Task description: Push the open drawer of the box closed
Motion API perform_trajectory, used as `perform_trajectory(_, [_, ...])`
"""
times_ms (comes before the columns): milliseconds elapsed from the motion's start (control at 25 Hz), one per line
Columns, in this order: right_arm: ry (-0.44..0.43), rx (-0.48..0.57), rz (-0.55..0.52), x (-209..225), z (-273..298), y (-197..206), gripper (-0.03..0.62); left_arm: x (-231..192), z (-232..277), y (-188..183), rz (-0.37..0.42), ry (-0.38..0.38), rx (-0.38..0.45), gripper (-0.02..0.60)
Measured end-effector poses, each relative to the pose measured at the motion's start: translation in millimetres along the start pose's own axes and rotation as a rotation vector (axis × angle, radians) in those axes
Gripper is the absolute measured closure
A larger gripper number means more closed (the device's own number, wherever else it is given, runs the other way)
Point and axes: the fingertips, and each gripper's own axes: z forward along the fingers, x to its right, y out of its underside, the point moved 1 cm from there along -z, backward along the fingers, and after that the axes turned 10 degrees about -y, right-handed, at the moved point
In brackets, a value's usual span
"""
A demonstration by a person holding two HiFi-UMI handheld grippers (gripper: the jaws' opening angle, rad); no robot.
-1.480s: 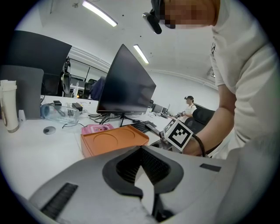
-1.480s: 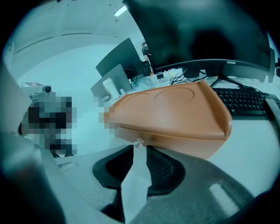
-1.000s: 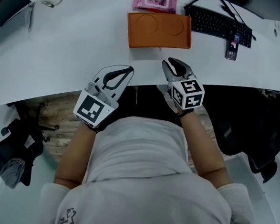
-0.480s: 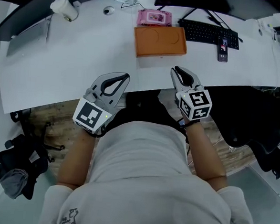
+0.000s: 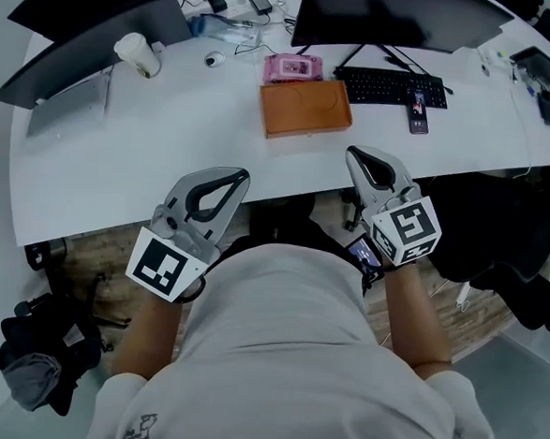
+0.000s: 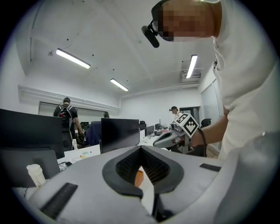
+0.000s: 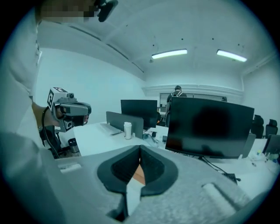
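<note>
Hovering short of the target, task not started as far as the views show: the orange box (image 5: 304, 108) sits on the white worktop (image 5: 120, 156), well ahead of both pairs of fingers, with nothing touching it. The left gripper (image 5: 243, 175) is over the near edge of the worktop, its fingers (image 6: 124, 165) together at the tips with nothing between them. Only a sliver of the orange box shows through the loop-shaped gap under the tips, far beyond them. The right gripper (image 5: 353, 153) is the same: fingers (image 7: 154, 168) pressed together at the tips, empty, the box ahead and slightly left of them. The box lies roughly between the lines of the two pairs, nearer the right pair. As for the drawer, from above I can't tell how far it sticks out or on which side. A paler strip runs along the box edge facing the fingers and may be the drawer front, not sure. A pink packet (image 5: 293, 69) sits just beyond the box, and a keyboard (image 5: 389, 86) and phone (image 5: 419, 112) lie beyond the right fingers, apart from the box. Judgement: the whole task is left, namely reach forward, set the closed tips against the drawer front and push it flush. Closed fingers look set for a push, not a grasp.
</note>
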Motion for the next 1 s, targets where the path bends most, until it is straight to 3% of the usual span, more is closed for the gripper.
perform_trajectory(440, [-0.008,0.14,-0.045,-27,-42,-59,0.589,-4,-37,-34,0.029,-0.045,0.079,0.583])
perform_trajectory(720, [-0.004,0.152,-0.042,-39,-54,-72,0.59,-5,-51,-52,0.024,-0.033,0.15,0.583])
perform_trajectory(1000, [-0.042,0.147,-0.035,-40,-62,-74,0.59,0,-58,-54,0.018,-0.039,0.156,0.583])
